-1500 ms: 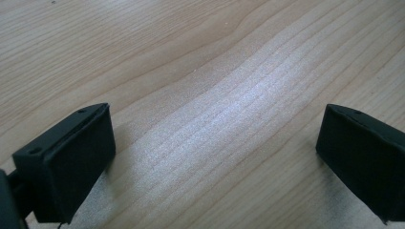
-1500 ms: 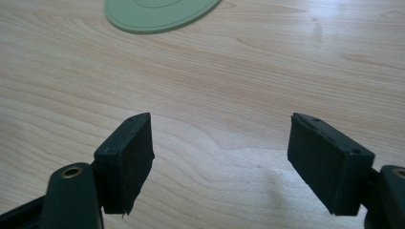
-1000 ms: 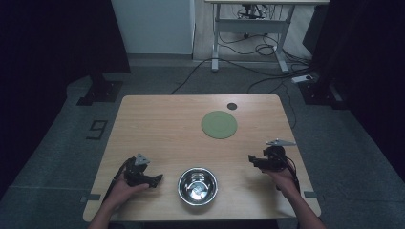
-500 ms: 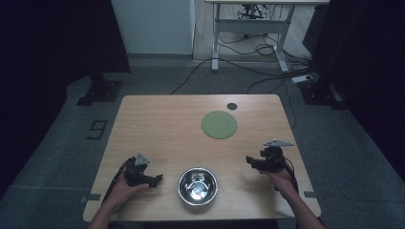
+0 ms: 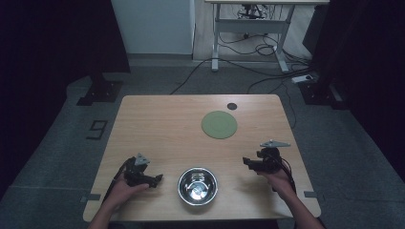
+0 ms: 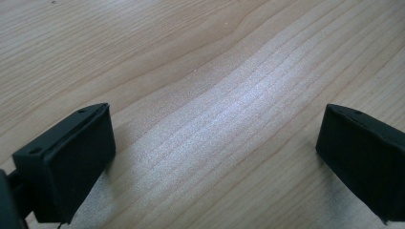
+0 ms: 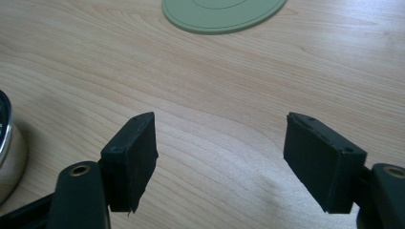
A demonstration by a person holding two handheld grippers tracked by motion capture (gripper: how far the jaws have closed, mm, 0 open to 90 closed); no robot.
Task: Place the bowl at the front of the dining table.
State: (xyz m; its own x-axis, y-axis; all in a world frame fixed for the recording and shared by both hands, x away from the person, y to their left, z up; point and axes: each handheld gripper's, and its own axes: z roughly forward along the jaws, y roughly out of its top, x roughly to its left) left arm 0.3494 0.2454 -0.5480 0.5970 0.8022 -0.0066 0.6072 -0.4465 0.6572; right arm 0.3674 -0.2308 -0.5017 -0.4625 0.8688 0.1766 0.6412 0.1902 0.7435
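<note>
- In the right gripper view, the shiny steel bowl point(image 7: 8, 157) is cut off by the left edge; a sliver of rim and wall shows.
- The flat round green mat point(image 7: 223, 13) is cut by that view's top edge.
- The small dark round thing point(image 5: 232, 106) near the far edge of the pale wooden table point(image 5: 162, 129) is too small to tell.
- In the left gripper view, the left tongs' point(image 6: 215, 162) outer pad runs off the right edge.
- The person's forearms leave the high view's bottom edge.
</note>
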